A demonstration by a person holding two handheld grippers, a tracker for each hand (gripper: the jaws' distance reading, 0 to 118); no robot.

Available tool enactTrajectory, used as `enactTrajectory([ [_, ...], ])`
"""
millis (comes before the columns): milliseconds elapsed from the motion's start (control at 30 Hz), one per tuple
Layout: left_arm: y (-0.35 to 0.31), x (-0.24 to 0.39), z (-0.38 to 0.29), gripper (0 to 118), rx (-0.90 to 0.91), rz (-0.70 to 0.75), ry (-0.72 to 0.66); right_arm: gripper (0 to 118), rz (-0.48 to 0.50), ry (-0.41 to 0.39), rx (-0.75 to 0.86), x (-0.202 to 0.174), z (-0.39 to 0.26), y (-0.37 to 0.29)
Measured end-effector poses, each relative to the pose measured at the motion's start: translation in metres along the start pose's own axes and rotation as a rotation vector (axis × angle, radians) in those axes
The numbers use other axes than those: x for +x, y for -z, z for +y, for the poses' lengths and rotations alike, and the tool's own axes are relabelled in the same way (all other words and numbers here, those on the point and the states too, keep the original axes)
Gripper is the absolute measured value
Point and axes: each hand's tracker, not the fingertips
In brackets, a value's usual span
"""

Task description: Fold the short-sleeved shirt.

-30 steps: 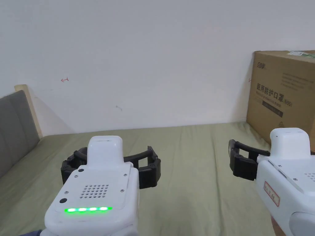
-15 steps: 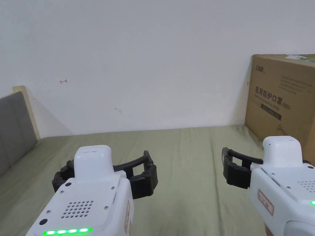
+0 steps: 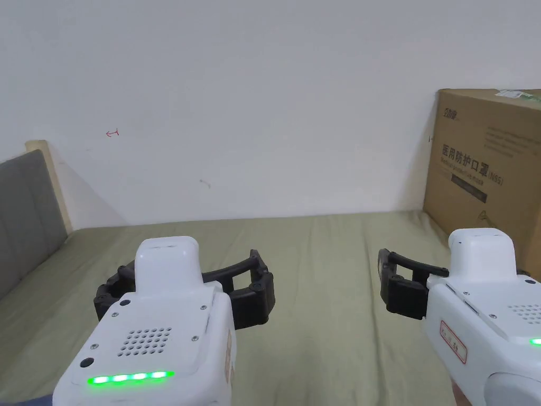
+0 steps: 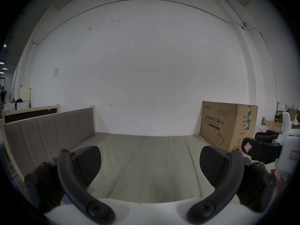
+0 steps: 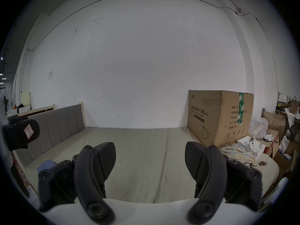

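both grippers hovered over the bed, which was covered by an olive-green sheet, and neither one held anything. in the left gripper view the left gripper had its fingers wide apart with only the sheet between them, and in the right gripper view the right gripper also had its fingers apart and empty. in the head view the left gripper and the right gripper were side by side, well apart, and pointed toward the white wall. a crumpled plaid garment lay at the right edge of the bed, just beside the large cardboard box; it was probably the short-sleeved shirt, but i could not tell this for sure, because its sleeves and collar were not visible. at the left near corner of the bed a small blue piece of cloth was half hidden behind the right gripper, and i could not tell what it was. the folding seemed not yet begun. the shirt looked light, thin and soft, so it would sag and slip easily. it would be better to take it at the two shoulders or at a seam, where the cloth is thicker, and to spread it flat on the middle of the bed first.
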Motion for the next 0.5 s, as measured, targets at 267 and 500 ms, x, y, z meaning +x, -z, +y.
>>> enactTrajectory([
  [267, 0.0002, 0.0001, -0.0017, 118, -0.024, 0.006, -0.011, 94, 0.004, 0.001, -0.004, -0.0037, 0.0, -0.0033],
  [500, 0.002, 0.0013, -0.0031, 118, -0.043, 0.029, -0.016, 94, 0.008, 0.005, -0.01, -0.0044, -0.0005, -0.0017],
])
